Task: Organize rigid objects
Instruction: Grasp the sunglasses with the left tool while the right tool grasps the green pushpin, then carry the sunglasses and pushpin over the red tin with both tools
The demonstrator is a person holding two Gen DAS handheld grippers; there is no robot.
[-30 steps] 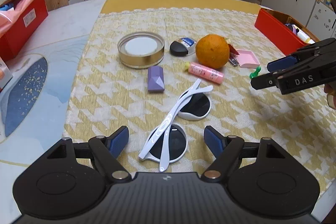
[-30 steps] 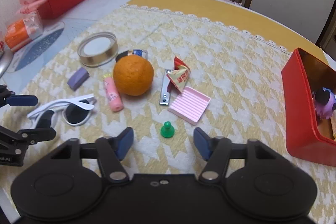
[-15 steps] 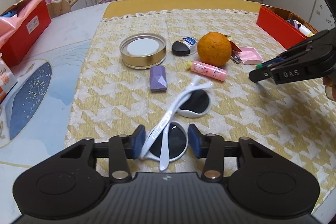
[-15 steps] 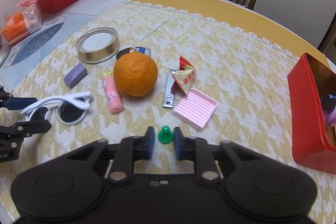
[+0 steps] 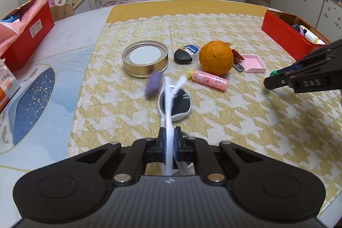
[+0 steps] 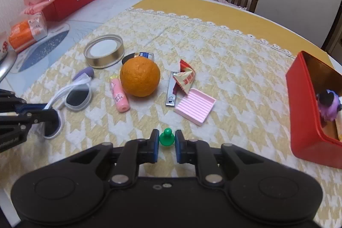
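Here the white sunglasses (image 5: pixel 171 104) lie near the front of the cloth-covered surface (image 5: pixel 235 121), their frame pinched between the pads of the left hand-held gripper (image 5: pixel 168 142), whose jaws have just been closing and now hold it tight. The green pin (image 6: pixel 166 137) stands upright just in front of the right hand-held gripper (image 6: pixel 167 145), whose pads have just closed on its sides and hold it.

Both grips look risky. The left pads hold only a thin strip of frame, so the glasses could swing or twist out on the lift, and their folded arms, which reach toward the purple block (image 5: pixel 152 86), might knock it. The pin is small and smooth; a slight tilt of the right gripper could squirt it out onto the cloth. The orange (image 6: pixel 140 77) beyond sits loose and could roll if bumped.

The right view alone shows the pin in the grip, the nail clipper (image 6: pixel 171 89) under the red wrapper (image 6: pixel 185 78), and a purple toy (image 6: pixel 328 107) inside the red bin (image 6: pixel 303 112). It also shows the left gripper from the side, on the near lens. The left view alone shows how narrow the hold on the frame is, and how the far lens rests on the cloth, with the pink tube (image 5: pixel 210 79) and gold tin (image 5: pixel 145 58) behind.
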